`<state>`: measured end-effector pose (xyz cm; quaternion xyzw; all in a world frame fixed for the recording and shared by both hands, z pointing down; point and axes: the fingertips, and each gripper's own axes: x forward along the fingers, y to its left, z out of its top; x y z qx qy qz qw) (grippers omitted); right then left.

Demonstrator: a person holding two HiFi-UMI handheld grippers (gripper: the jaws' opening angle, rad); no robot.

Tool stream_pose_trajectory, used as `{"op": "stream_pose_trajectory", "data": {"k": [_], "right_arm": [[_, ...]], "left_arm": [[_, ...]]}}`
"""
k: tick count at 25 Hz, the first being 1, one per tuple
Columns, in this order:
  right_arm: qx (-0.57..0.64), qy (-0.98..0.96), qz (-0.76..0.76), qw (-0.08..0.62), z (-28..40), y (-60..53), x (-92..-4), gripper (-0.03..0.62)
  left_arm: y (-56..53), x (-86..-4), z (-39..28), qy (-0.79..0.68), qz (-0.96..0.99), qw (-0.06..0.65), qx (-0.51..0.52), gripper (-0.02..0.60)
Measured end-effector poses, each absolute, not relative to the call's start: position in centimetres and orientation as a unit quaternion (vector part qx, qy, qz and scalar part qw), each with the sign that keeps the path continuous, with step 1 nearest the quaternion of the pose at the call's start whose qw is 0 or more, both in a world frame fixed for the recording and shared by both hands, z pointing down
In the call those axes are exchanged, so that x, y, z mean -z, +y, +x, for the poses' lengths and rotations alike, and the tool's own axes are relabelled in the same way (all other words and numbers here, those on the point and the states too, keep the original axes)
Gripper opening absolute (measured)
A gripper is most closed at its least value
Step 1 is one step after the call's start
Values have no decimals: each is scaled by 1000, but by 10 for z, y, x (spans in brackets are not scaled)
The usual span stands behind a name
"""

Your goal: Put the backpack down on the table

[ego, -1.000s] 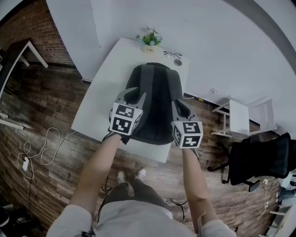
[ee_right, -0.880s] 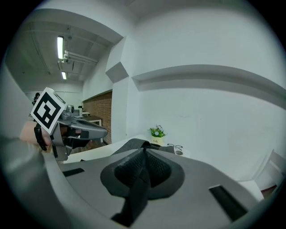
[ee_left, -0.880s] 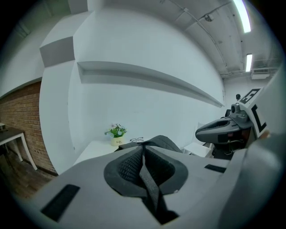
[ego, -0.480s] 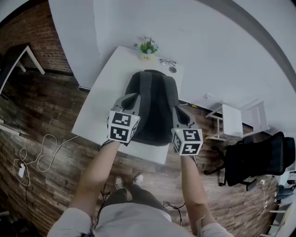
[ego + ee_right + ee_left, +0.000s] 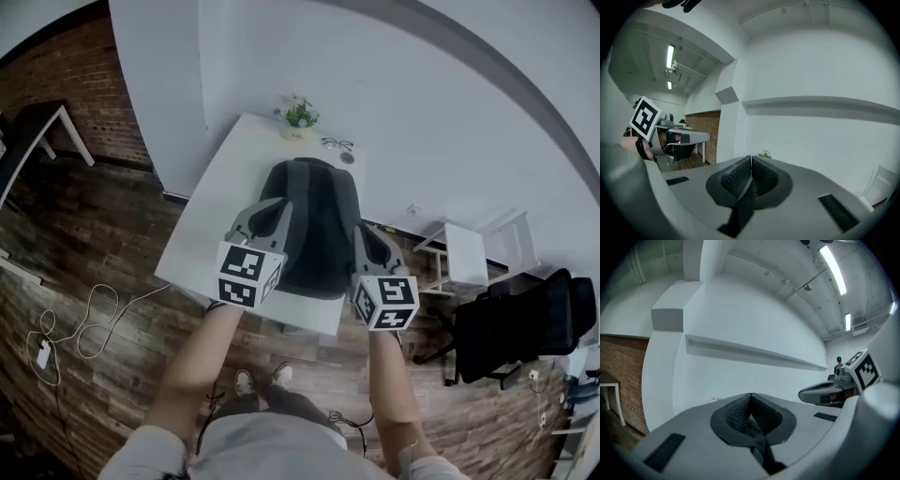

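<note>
The dark grey backpack (image 5: 317, 225) fills the middle of the head view, lying along the white surface (image 5: 202, 234) with its lower end close to the near edge. The left tongs (image 5: 275, 208) reach over its left side, jaws closed tight on a dark strap (image 5: 761, 451). The right tongs (image 5: 363, 234) reach over its right side, likewise pinching a dark strap (image 5: 738, 211). At the surface's far end stand a potted plant (image 5: 298, 115) and glasses (image 5: 335, 143). A black chair (image 5: 525, 323) sits at lower right.
</note>
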<state>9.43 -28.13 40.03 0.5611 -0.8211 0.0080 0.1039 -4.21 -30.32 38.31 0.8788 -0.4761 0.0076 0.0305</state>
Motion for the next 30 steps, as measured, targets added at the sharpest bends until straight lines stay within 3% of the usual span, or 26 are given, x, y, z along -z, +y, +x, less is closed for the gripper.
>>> {"op": "stream_pose_trajectory", "data": {"k": [10, 30], "right_arm": [[26, -832, 552, 56, 81, -244, -341, 40], [49, -841, 539, 16, 115, -190, -291, 40]], "left_arm": [[-253, -323, -58, -483, 875, -30, 33, 17], [-179, -276, -102, -500, 862, -54, 58, 17]]}}
